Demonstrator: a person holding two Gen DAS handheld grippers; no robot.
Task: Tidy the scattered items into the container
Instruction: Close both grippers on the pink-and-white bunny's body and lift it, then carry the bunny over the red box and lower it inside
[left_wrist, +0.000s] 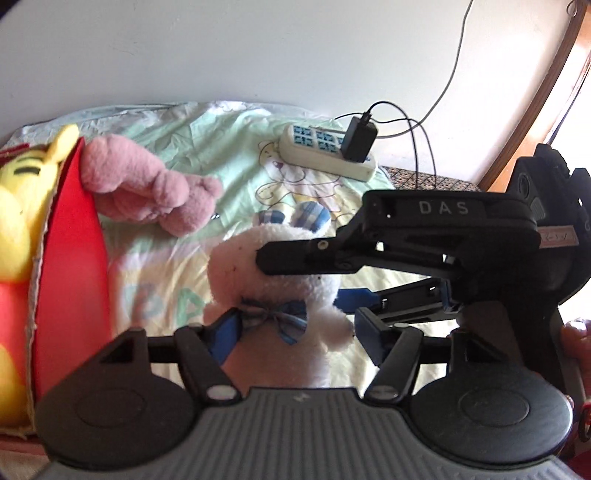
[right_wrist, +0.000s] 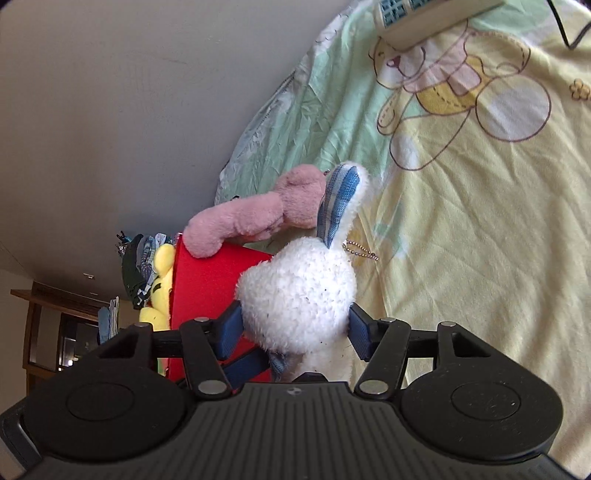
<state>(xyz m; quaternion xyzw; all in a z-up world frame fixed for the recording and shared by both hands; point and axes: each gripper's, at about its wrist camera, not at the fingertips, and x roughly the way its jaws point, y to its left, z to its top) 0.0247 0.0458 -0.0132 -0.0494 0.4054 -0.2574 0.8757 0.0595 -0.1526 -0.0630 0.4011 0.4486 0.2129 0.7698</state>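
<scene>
Two jaws clenching white rabbit (right_wrist: 297, 295): right gripper (right_wrist: 295, 328) on head, left gripper (left_wrist: 295, 332) on body; opposing pulls risking slip beside red container (right_wrist: 207, 288).

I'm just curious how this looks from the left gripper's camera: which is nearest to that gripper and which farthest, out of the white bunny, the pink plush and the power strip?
1. White bunny: between the left gripper pads, dead ahead.
2. Pink plush: farther back, to the left, by the red container.
3. Power strip: farthest, back right near the wall.
</scene>
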